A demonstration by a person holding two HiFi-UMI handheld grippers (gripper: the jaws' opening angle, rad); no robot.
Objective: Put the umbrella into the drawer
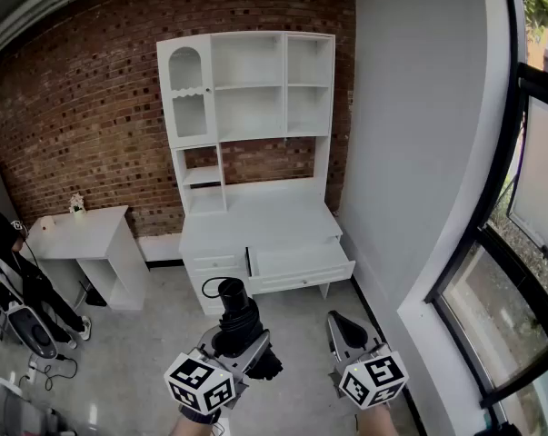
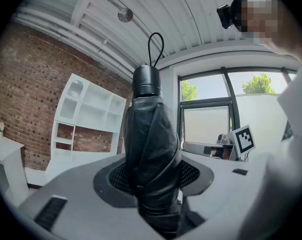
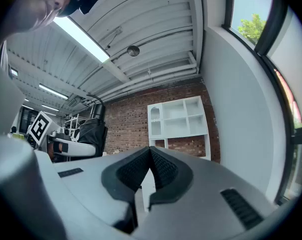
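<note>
Left tongs (image 1: 241, 338) grip the folded umbrella (image 1: 232, 294), right tongs (image 1: 345, 322) clenched empty; I'd carry it level over the desk's (image 1: 255, 213) open drawer (image 1: 301, 278), then lower.

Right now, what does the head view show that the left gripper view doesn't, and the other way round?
Head view only: the drawer, pulled open below the desktop, and the floor in front of it.
Left gripper view only: the pads pressing on the umbrella from both sides, and the ceiling.
Both: the folded black umbrella, the white shelf unit and the brick wall.
</note>
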